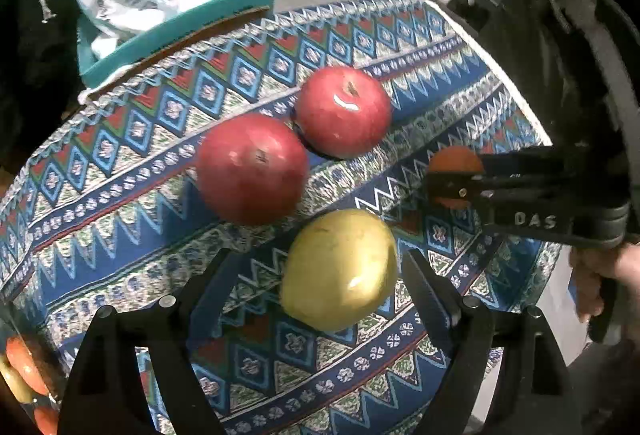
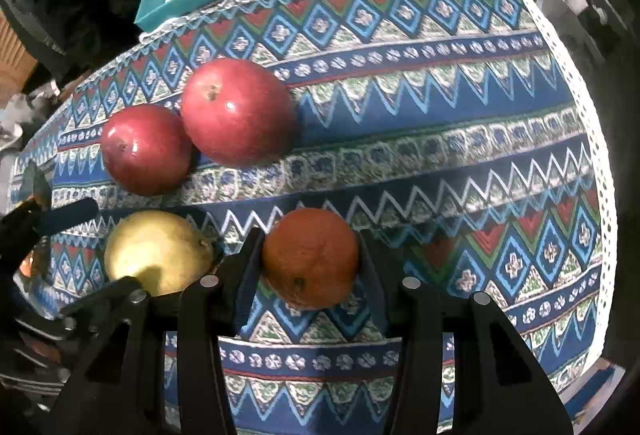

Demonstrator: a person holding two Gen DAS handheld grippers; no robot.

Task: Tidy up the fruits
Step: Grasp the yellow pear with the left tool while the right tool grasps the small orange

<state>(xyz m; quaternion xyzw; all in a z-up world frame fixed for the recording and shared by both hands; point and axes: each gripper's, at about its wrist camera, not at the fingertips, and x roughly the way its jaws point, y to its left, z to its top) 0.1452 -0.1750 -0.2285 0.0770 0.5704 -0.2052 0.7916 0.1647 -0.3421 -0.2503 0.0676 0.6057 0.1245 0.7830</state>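
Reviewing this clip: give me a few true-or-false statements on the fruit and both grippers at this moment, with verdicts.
1. The right gripper has its fingers on either side of the orange. True.
2. The left gripper is shut on the yellow-green fruit. False: it is open, and the fruit lies between its fingers.
3. The two red apples sit side by side. True.
4. The fruit lies on bare wood. False: it lies on a patterned tablecloth.

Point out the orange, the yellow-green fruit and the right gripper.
orange (image 2: 310,255), right wrist view, middle of its peel.
yellow-green fruit (image 1: 340,269), left wrist view, middle of its skin.
right gripper (image 2: 312,259), right wrist view, midway between fingertips, around the orange.
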